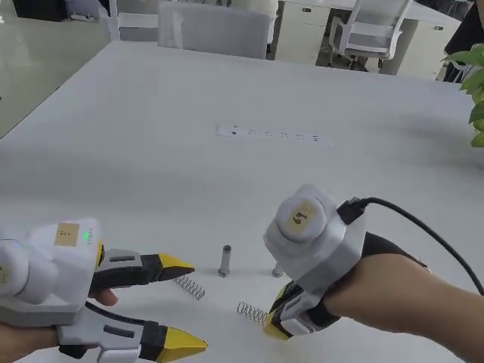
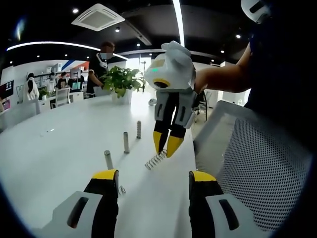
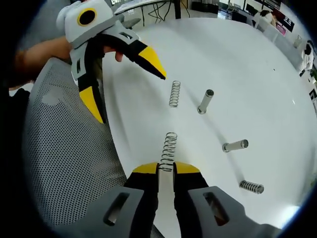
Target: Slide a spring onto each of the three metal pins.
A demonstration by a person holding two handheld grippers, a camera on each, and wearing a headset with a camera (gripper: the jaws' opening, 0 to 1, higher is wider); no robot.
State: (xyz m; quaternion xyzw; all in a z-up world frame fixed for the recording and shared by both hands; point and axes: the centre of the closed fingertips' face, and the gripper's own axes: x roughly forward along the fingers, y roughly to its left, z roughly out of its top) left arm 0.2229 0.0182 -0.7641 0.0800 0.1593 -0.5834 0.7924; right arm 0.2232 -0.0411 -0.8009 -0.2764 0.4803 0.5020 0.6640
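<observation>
- The right gripper [image 3: 166, 169] had its jaws pinched almost shut on one end of a spring [image 3: 169, 148]. The rest of the spring stuck out ahead, low over the worktop [image 3: 257, 64]. With so little wire gripped, the spring could swing or pop free when pushed against a pin.
- The left gripper [image 1: 200, 306] held nothing, its jaws wide apart. A loose spring [image 1: 190, 287] lay just beside its upper tip, and a careless sweep could flick it away.
- In the head view the nearest pin [image 1: 225, 260] stood upright at 11 o'clock from the held spring. A sideways knock might tip it.
- A farther pin [image 3: 251, 187] seemed to carry a spring already, though this was hard to tell.
- The worktop's near edge ran close at 6 o'clock, with a mesh chair [image 3: 64, 148] beyond it, so a dropped spring could roll off. Open room lay toward 12 o'clock.
</observation>
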